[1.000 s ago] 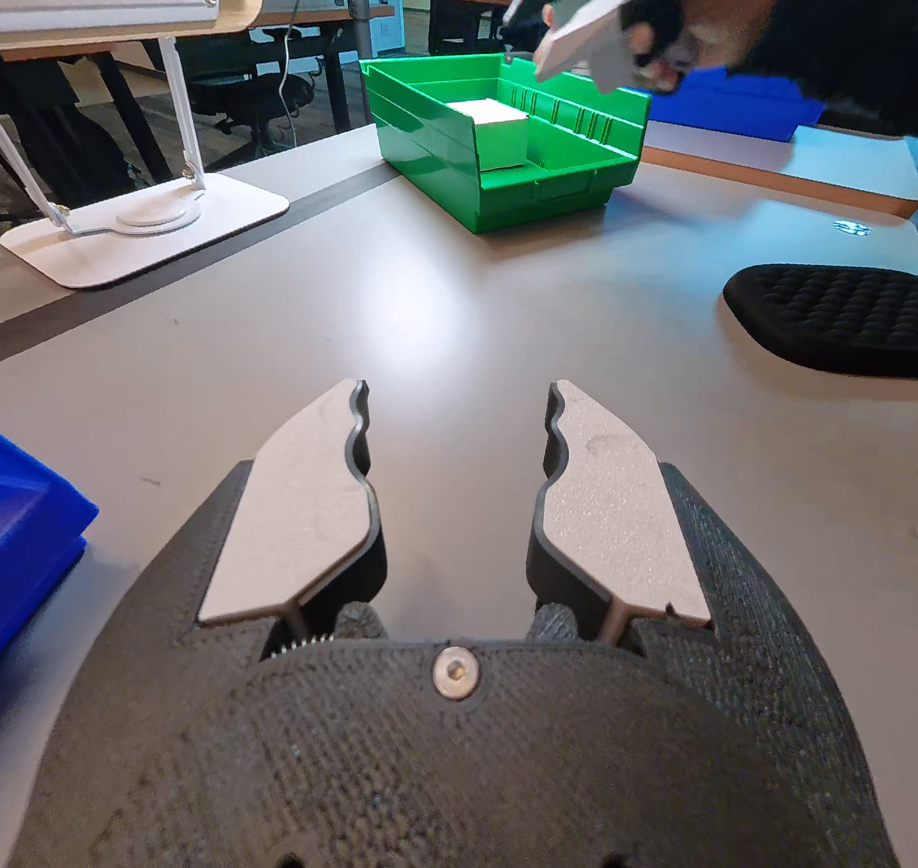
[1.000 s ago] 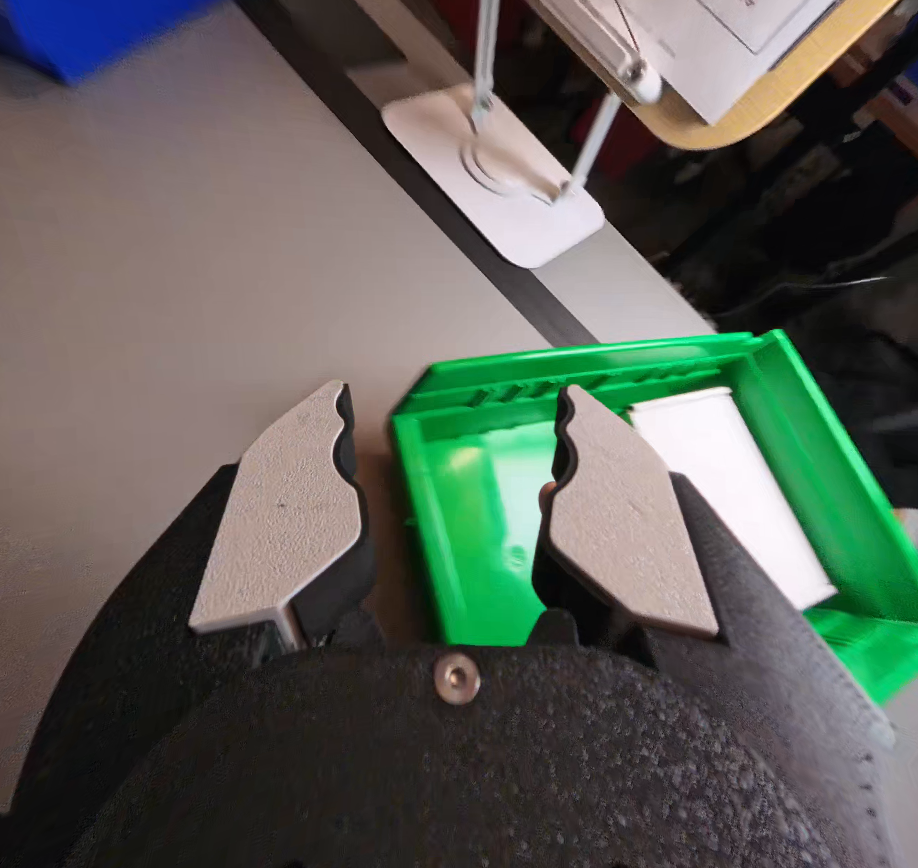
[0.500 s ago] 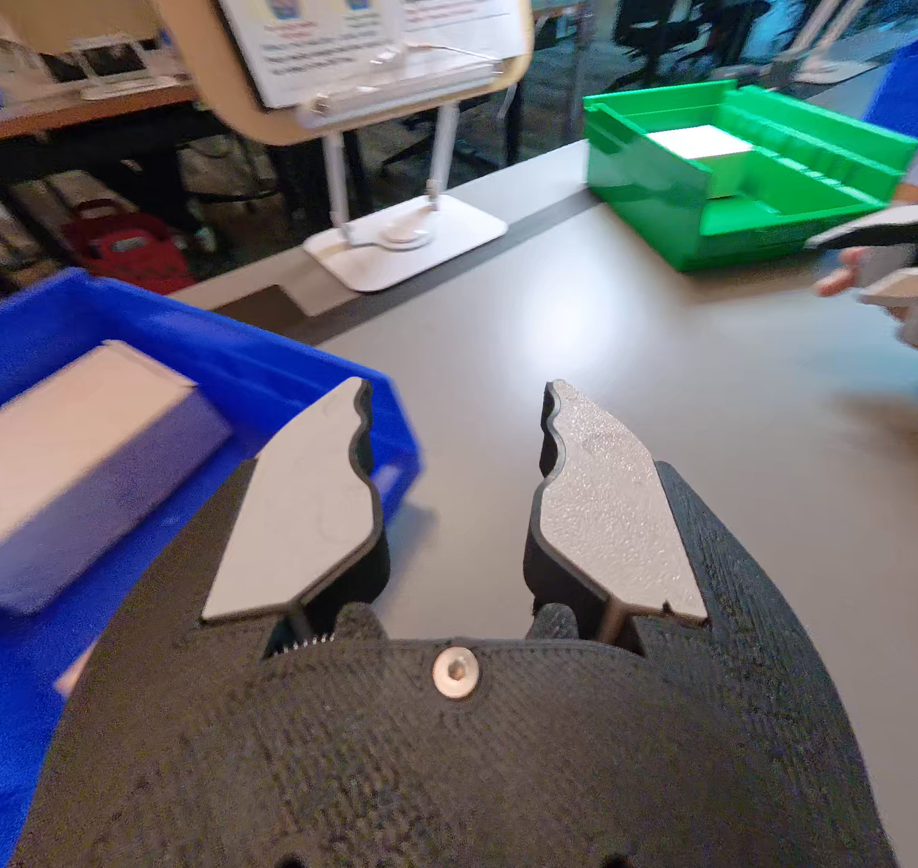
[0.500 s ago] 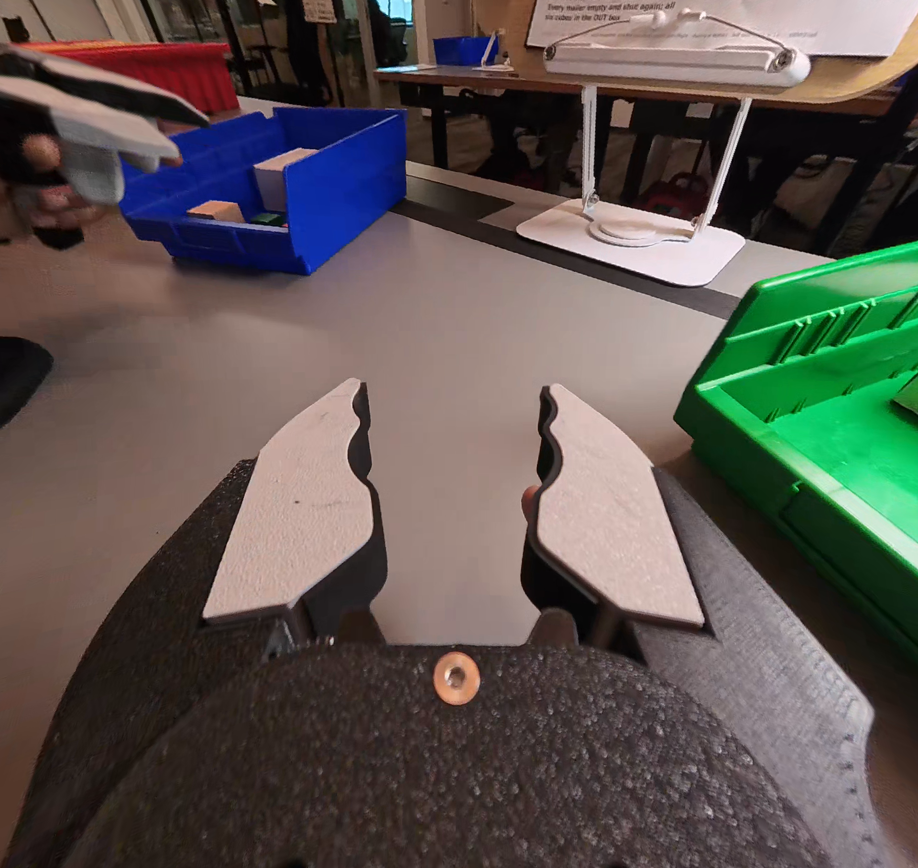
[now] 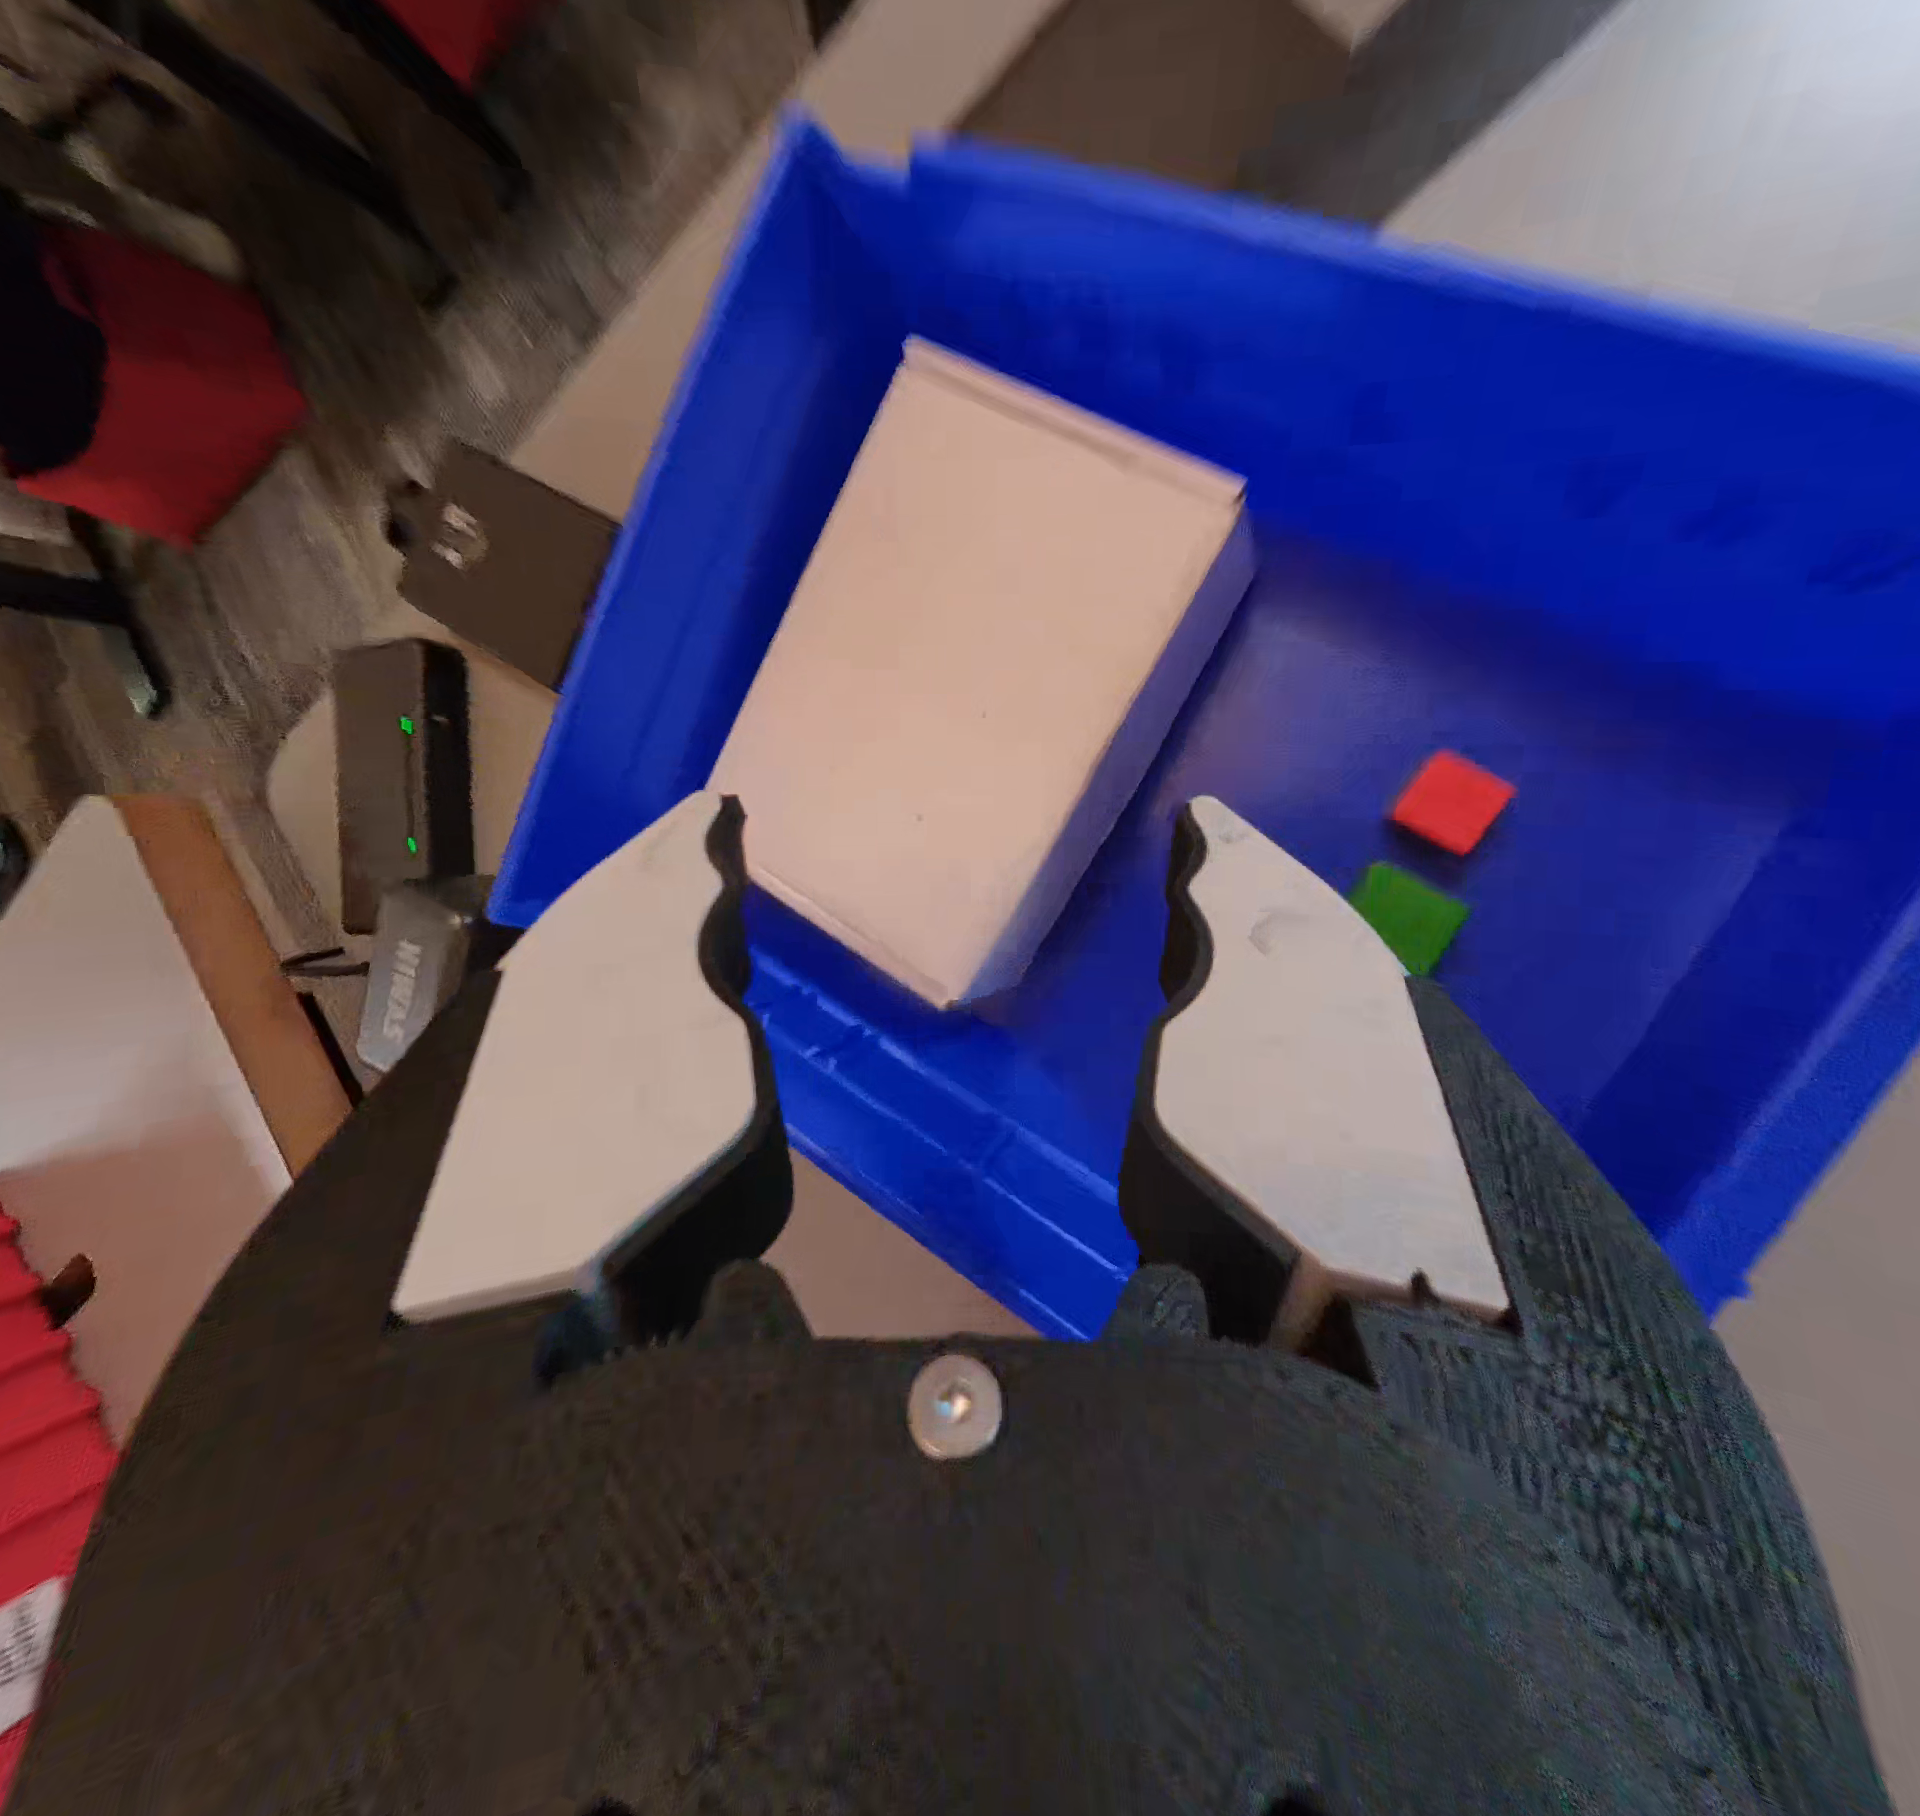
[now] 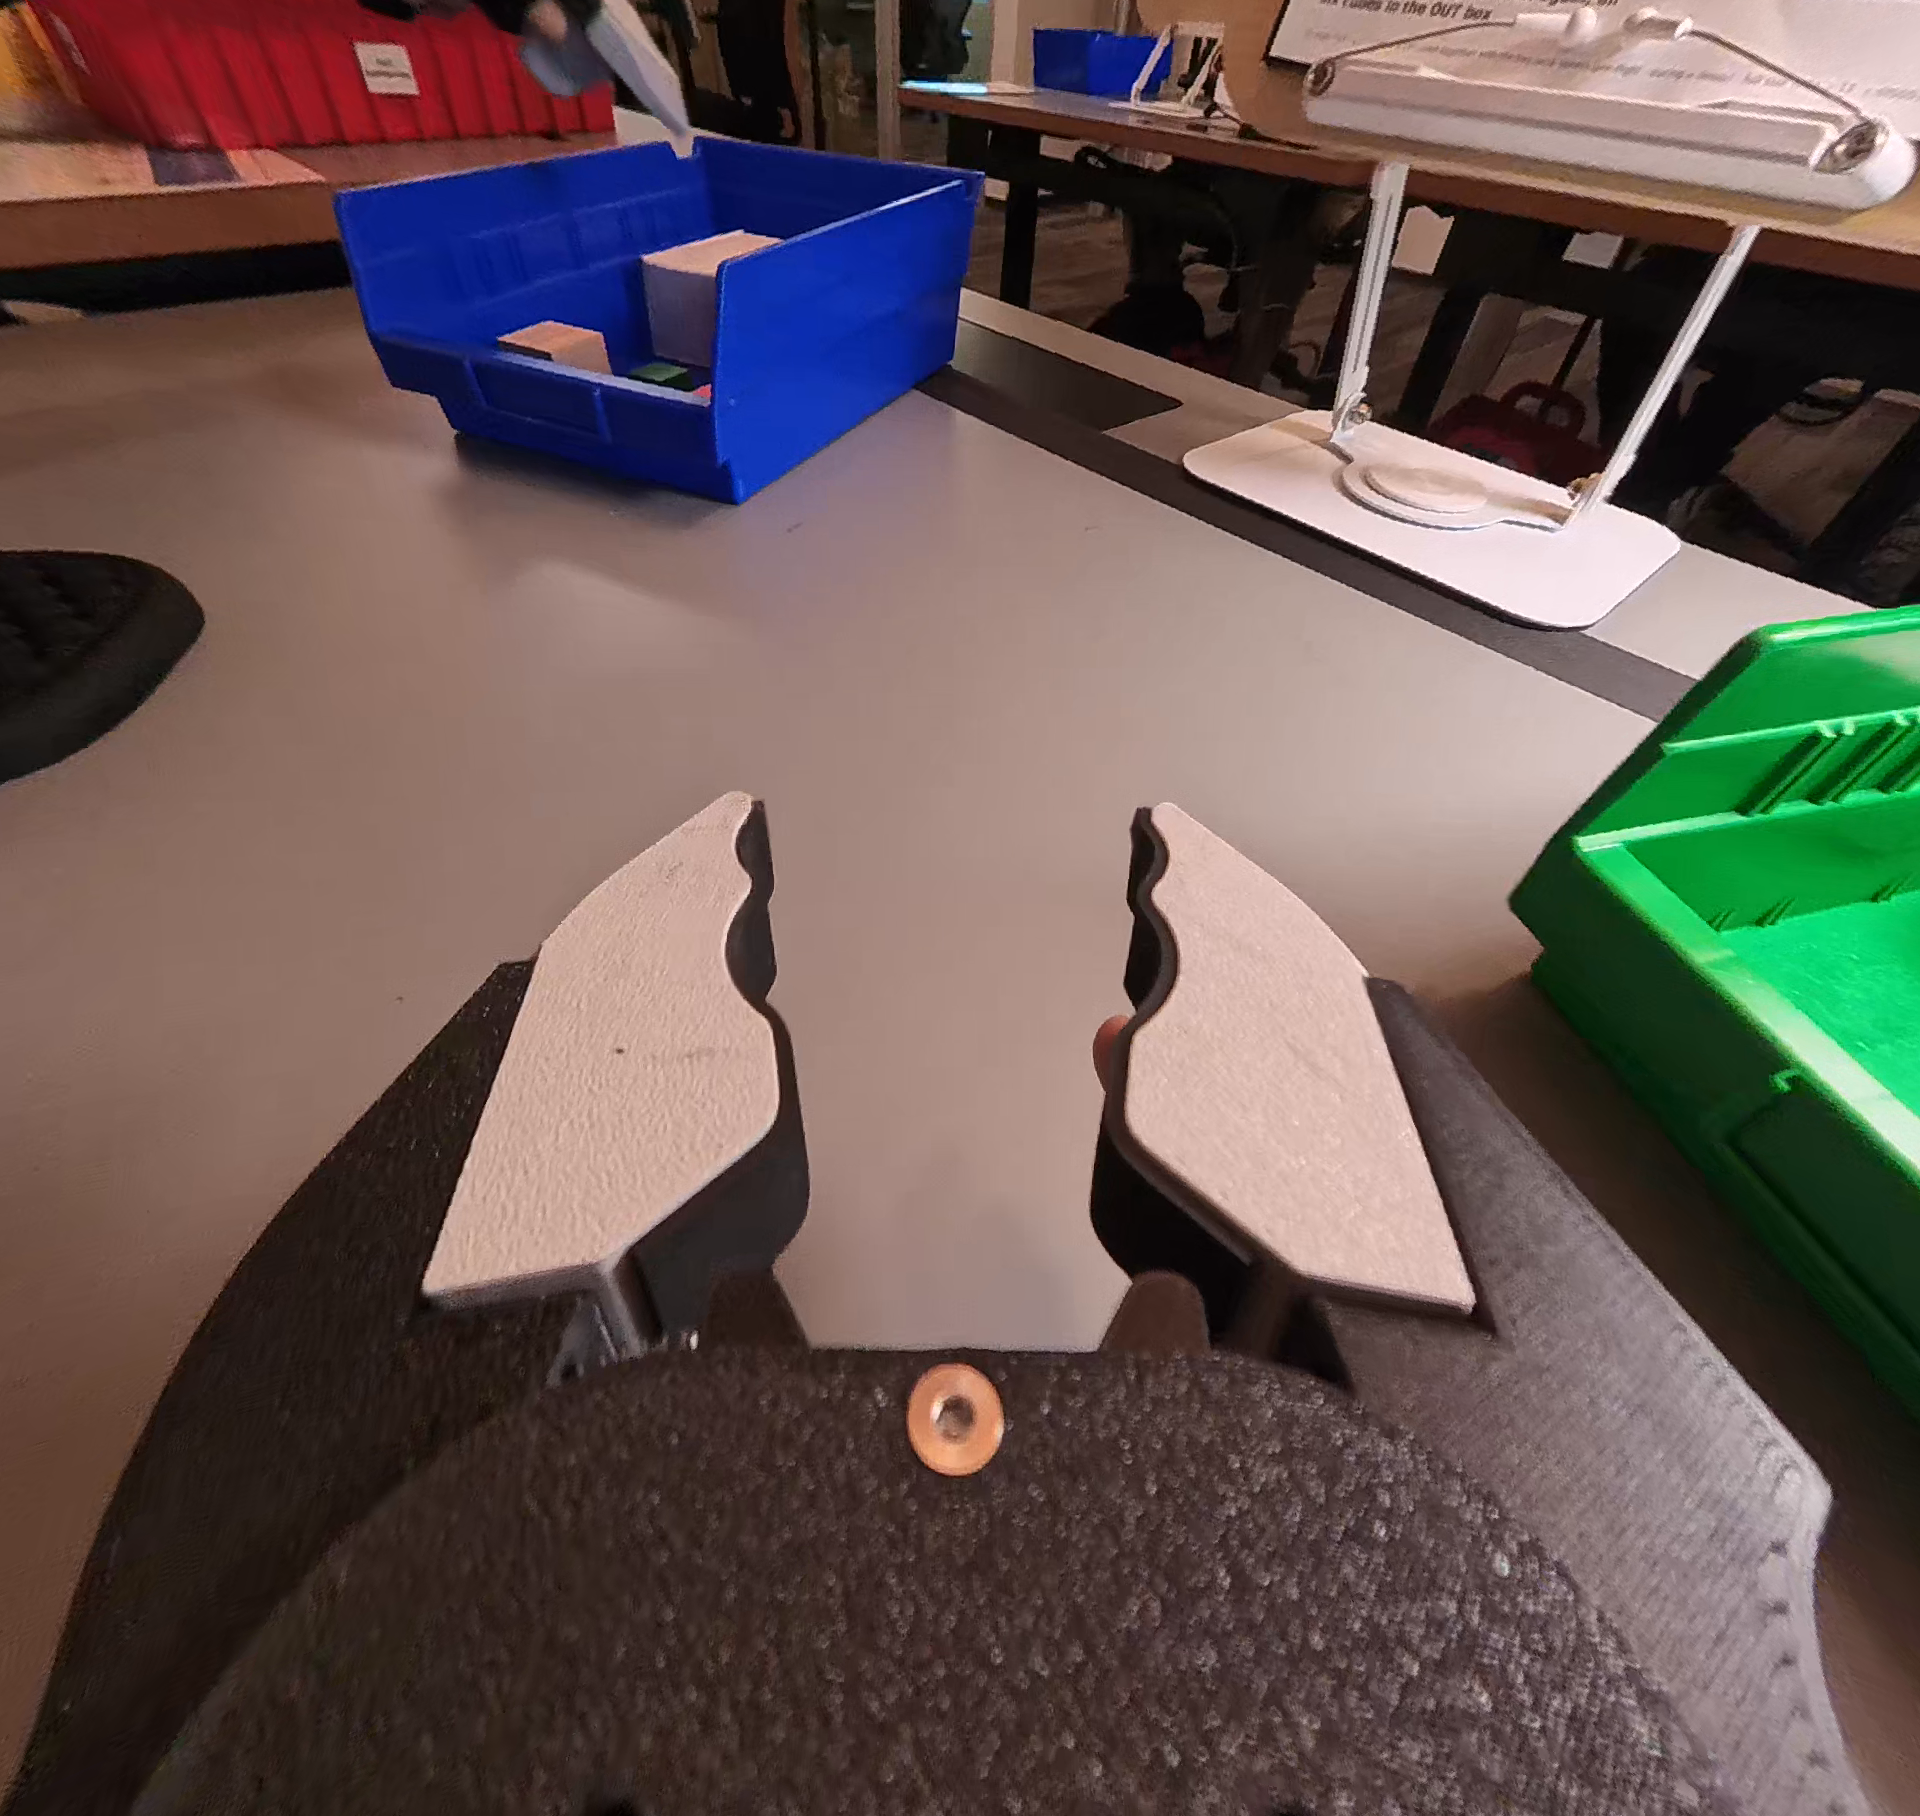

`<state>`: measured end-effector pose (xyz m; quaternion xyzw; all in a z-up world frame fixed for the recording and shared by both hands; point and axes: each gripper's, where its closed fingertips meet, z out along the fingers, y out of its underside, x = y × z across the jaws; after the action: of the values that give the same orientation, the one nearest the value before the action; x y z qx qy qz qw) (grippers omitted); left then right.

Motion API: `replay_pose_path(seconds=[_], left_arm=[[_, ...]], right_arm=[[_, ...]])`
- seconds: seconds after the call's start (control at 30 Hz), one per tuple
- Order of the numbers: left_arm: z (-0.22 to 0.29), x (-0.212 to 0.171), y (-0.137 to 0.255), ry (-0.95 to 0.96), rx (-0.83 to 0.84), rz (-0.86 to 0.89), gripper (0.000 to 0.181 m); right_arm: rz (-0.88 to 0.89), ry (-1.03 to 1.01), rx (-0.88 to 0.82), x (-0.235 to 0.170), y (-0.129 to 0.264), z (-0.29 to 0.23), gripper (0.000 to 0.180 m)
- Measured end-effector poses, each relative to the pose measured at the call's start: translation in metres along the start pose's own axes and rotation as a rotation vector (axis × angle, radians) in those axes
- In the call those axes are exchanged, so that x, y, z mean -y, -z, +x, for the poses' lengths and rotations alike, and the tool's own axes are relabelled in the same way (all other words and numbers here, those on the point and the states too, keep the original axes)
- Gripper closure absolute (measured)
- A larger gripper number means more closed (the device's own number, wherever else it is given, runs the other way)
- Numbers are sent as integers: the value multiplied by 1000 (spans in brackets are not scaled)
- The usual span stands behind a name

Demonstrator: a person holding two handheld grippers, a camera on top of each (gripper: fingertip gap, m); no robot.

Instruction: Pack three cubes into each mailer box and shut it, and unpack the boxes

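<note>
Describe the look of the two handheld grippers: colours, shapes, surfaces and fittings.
Both match. The left gripper has a rounded black body with a rough, layered printed texture, two flat light grey fingers with wavy black-edged inner rims, and a silver screw at the centre. The right gripper looks the same, but its grainy black body carries a copper-coloured screw. No cables or markings show.

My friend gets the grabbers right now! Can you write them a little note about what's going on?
Left gripper: jaws open, empty, above the blue bin, over the shut white mailer inside it.
Right gripper: jaws open, empty, low over the table, beside the green bin.
Red cube and green cube lie loose in the blue bin, a wooden block too.
Done: nothing packed that shows here.
Left: likely grab the mailer, then fill and shut it.
</note>
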<state>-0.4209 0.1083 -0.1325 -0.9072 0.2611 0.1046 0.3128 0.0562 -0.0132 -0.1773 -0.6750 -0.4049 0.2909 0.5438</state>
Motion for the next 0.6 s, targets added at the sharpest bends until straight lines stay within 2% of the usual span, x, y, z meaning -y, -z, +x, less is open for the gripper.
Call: replay_pose_path(seconds=[0.07, 0.33, 0.6], left_arm=[[-8, -11, -25, -45, -34, -128, 94], [-2, -25, -86, -181, -274, -400, 62], [0, -33, -107, -273, -331, -470, 60]], right_arm=[[-13, 9, 25, -3, -1, -4, 113], [-62, 25, 97, -15, -5, -13, 109], [-60, -38, 120, -14, -9, -10, 112]])
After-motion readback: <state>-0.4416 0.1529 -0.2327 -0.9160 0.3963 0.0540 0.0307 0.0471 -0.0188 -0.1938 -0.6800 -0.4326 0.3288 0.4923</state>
